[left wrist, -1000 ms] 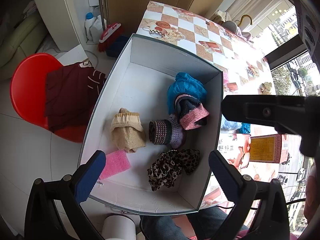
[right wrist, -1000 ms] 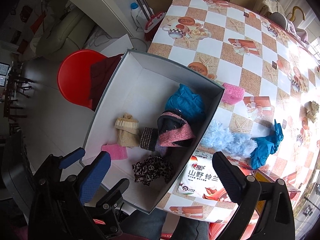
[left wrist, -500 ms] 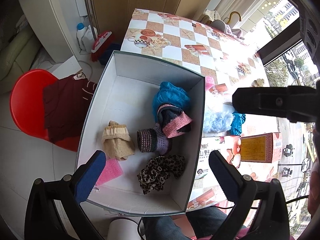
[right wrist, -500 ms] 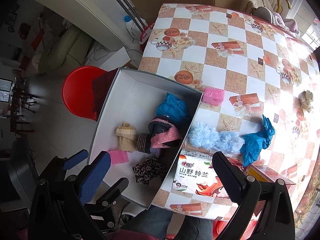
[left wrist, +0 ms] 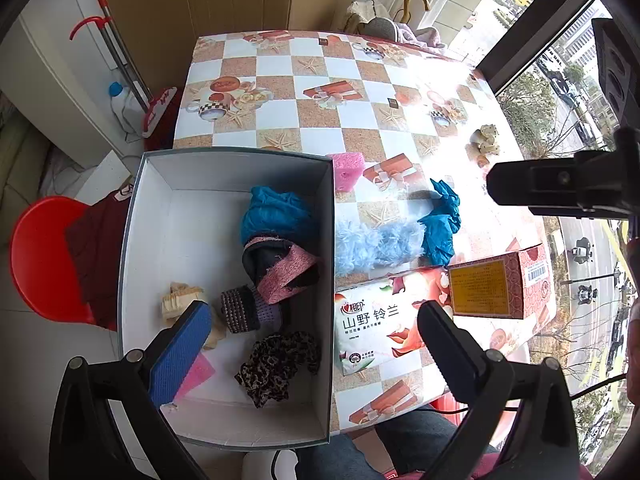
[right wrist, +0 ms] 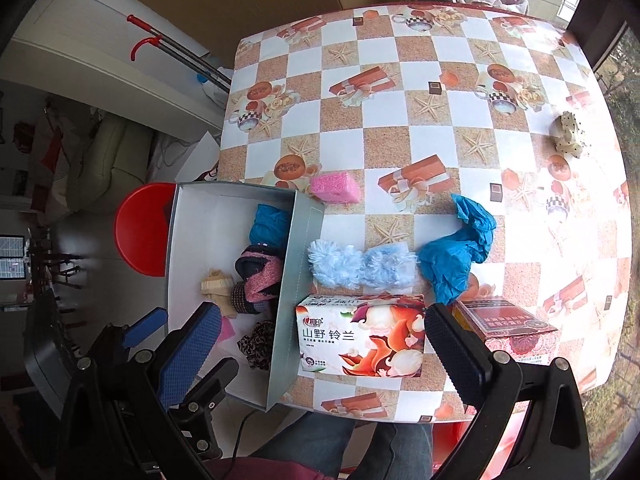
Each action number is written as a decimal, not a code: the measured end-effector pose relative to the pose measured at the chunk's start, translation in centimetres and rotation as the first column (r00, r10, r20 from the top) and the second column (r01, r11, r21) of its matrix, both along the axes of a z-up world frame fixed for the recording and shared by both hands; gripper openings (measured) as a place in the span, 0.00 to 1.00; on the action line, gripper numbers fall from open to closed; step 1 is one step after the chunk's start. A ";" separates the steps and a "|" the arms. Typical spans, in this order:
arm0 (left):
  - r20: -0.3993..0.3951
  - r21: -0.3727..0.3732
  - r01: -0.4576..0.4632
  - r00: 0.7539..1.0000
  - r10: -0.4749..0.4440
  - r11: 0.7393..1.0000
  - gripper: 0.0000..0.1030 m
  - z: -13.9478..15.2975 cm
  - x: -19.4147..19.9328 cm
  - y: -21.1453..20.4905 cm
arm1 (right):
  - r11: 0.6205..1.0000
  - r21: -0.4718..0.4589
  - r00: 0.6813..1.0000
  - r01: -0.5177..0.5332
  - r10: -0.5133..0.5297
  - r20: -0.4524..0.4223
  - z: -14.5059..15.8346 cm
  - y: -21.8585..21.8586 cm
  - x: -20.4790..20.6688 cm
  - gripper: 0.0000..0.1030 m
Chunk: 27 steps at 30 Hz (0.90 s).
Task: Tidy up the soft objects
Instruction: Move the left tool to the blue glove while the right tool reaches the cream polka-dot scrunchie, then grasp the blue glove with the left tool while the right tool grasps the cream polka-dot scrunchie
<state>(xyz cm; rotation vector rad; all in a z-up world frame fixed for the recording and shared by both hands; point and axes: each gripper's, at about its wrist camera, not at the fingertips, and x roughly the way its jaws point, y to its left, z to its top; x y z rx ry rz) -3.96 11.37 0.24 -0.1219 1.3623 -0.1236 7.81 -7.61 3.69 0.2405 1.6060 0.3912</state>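
Observation:
A grey box [left wrist: 332, 240] [right wrist: 292, 280] at the table's left edge holds several soft items: a blue cloth [left wrist: 276, 216], a pink-trimmed dark piece [left wrist: 284, 268], a beige sock [left wrist: 180, 300], a leopard scrunchie [left wrist: 280, 360] and a pink sponge [left wrist: 196, 376]. On the table lie a fluffy light-blue piece [right wrist: 360, 268] [left wrist: 376, 244], a blue cloth [right wrist: 460, 248] [left wrist: 440, 224], a pink sponge [right wrist: 334, 188] [left wrist: 348, 164] and a spotted cream item [right wrist: 570, 136]. My left gripper [left wrist: 312, 344] and right gripper [right wrist: 320, 348] are open, empty, high above.
A tissue pack [right wrist: 360, 336] and a red box [right wrist: 508, 328] lie at the table's near edge. A red chair [left wrist: 44, 256] with a dark garment stands left of the box. A mop [left wrist: 120, 60] and a bottle stand by the wall.
Both grippers have risen and shifted right, from above the box toward the table. More of the table and its loose items shows. Nothing was taken hold of.

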 end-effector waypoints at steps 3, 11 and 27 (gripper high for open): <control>0.003 -0.002 0.022 1.000 -0.022 1.000 1.00 0.2 1.1 -1.0 | 0.998 0.004 0.998 0.066 -0.066 -0.009 0.2 -3.4 0.1 0.99; -0.044 0.007 0.099 0.994 -0.099 0.995 1.00 -1.0 4.5 -4.7 | 0.963 0.015 0.959 0.268 -0.265 -0.097 -1.4 -12.9 -0.2 0.99; -0.211 -0.024 0.470 0.860 -0.464 0.882 1.00 -11.0 12.9 -20.0 | 0.904 -0.065 0.887 0.423 -0.427 -0.177 -7.0 -24.6 -1.2 0.99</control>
